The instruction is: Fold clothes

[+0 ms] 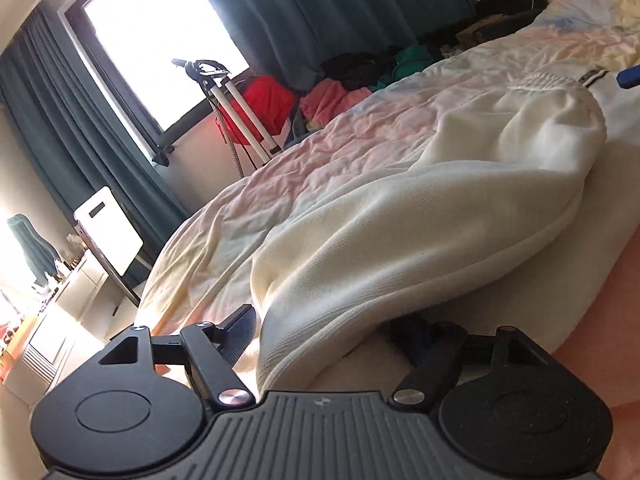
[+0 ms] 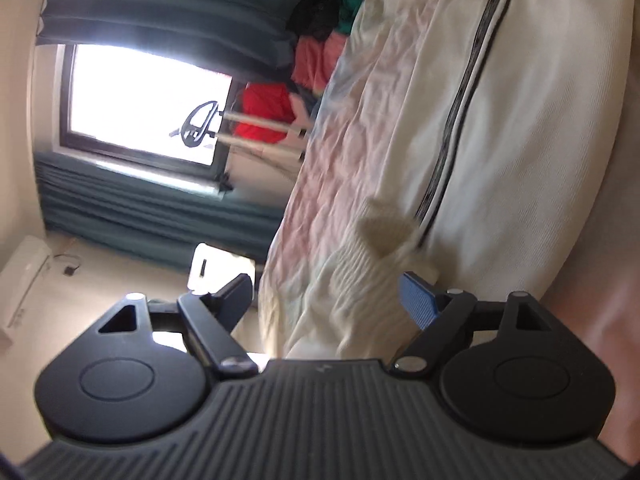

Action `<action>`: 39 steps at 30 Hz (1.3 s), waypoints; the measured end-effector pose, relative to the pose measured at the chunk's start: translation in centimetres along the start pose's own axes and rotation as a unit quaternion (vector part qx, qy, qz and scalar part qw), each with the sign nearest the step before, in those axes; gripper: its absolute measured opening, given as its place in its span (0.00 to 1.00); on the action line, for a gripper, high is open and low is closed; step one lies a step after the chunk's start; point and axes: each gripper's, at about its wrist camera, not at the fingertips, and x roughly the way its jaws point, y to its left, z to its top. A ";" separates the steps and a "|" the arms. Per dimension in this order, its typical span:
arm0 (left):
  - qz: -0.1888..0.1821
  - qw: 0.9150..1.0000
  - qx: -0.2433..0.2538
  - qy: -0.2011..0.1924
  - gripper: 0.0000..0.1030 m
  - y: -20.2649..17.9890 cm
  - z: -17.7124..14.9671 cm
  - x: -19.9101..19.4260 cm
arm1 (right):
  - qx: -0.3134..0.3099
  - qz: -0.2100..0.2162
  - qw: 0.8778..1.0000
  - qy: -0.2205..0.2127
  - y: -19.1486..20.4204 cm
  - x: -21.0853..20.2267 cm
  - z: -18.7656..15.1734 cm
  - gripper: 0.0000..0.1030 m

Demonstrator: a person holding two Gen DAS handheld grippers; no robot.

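Note:
A cream knit garment lies bunched on the bed's pastel quilt. Its ribbed hem is at the far end, beside a blue piece at the picture's right edge. My left gripper stands open at the near fold; cloth drapes between the jaws and covers the right finger. In the rolled right wrist view the garment shows a dark-and-white stripe. My right gripper is open with the ribbed hem lying between its fingers, close to the blue pad.
Red, pink, green and black clothes are piled beyond the bed. A steamer stand rises by the window and teal curtains. A white panel leans at the left. A pinkish blur fills the lower right.

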 end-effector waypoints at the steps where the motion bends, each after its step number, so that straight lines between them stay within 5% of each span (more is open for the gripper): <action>1: 0.001 1.000 0.004 0.002 0.73 -0.5 -0.5 -0.9 | 0.006 0.002 1.000 0.020 0.1 0.6 -0.5 0.81; 7: 0.009 0.998 0.069 0.004 0.69 -3.8 -2.2 -2.6 | 0.002 -0.007 0.994 0.111 -0.6 5.5 -3.2 0.81; 11: 0.019 0.992 0.126 -0.008 0.63 -5.1 -2.7 -2.2 | -0.016 -0.040 0.997 0.071 -2.4 8.0 -3.4 0.79; 13: 0.017 0.990 0.142 -0.013 0.61 -5.2 -2.9 -2.0 | -0.033 -0.048 0.997 0.044 -2.7 8.6 -3.0 0.72; 14: 0.014 0.988 0.151 -0.016 0.60 -5.3 -3.0 -1.9 | -0.045 -0.053 0.997 0.032 -2.5 8.6 -2.8 0.60; 15: 0.011 0.987 0.159 -0.019 0.59 -5.3 -3.2 -1.8 | -0.059 -0.063 0.996 0.017 -2.2 8.4 -2.6 0.36; 20: 0.001 0.976 0.216 -0.034 0.49 -6.2 -4.0 -2.0 | -0.157 -0.059 0.984 -0.053 0.8 6.4 -2.1 0.25; 22: 0.001 0.971 0.236 -0.038 0.48 -6.6 -4.4 -1.8 | -0.183 -0.088 0.977 -0.058 0.8 6.1 -2.1 0.25; 25: -0.006 0.970 0.242 -0.038 0.47 -6.6 -4.6 -1.6 | -0.144 -0.143 0.979 -0.023 -2.3 6.7 -1.9 0.25; 34: -0.001 0.977 0.210 -0.032 0.55 -6.0 -4.5 -1.6 | -0.109 -0.157 0.982 0.004 -2.0 5.3 -1.6 0.37; 39: -0.021 0.994 0.106 -0.008 0.85 -2.9 -2.8 -3.4 | -0.137 -0.165 0.976 -0.026 0.2 -0.2 0.1 0.77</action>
